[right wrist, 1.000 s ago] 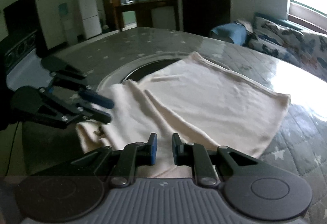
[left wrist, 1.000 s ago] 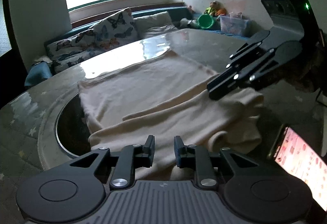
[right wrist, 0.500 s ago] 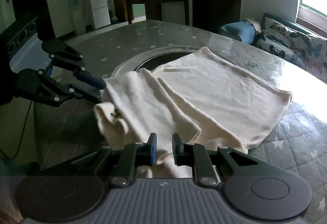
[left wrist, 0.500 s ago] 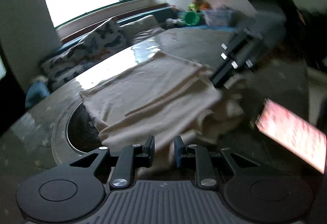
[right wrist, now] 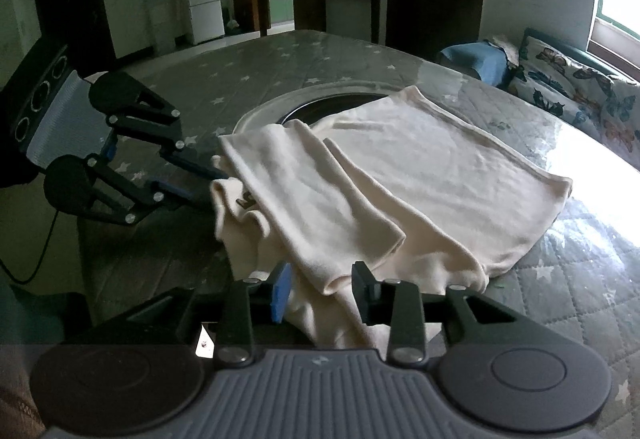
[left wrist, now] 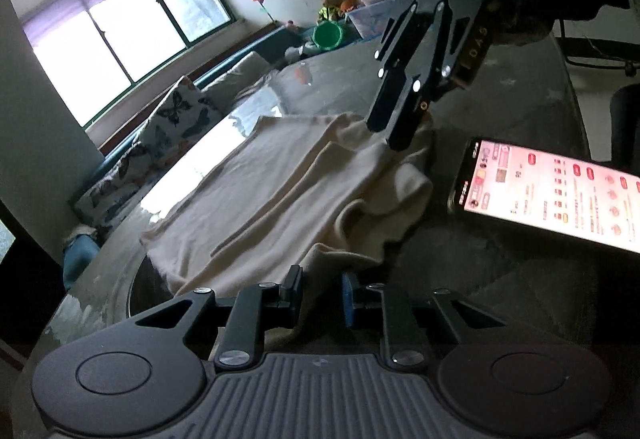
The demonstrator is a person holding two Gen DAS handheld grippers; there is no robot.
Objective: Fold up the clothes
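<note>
Garment: a cream garment (right wrist: 436, 175) lies on the quilted grey table (right wrist: 280, 59), one end spread flat, the nearer end bunched and doubled over in loose rolls.

Flat end: its far hem runs straight toward the bright window side; the corner nearest the butterfly cushions (right wrist: 576, 87) lies flat.

Round inset: a dark round recess (right wrist: 320, 105) in the tabletop sits partly under the garment's far edge.

Left gripper: the left gripper (right wrist: 214, 181) comes in from the side, its fingertips at the bunched collar edge. In its own view cloth lies between the two fingers (left wrist: 320, 293). The jaws are closing with a gap remaining, and I cannot tell whether the pads press on the fabric.

Right gripper: the right gripper (right wrist: 320, 287) has its jaws opening, standing apart with the folded roll of cloth lying between them; neither pad presses on it.

Phone: a lit phone (left wrist: 548, 191) lies on the table just beside the bunched end, apart from the cloth.

Open room: bare quilted tabletop stretches beyond the recess toward the far doorway. On the phone side the free strip is narrow.

Table edge: the near rim curves just below the left gripper; the garment's bunched end sits close to it.
</note>
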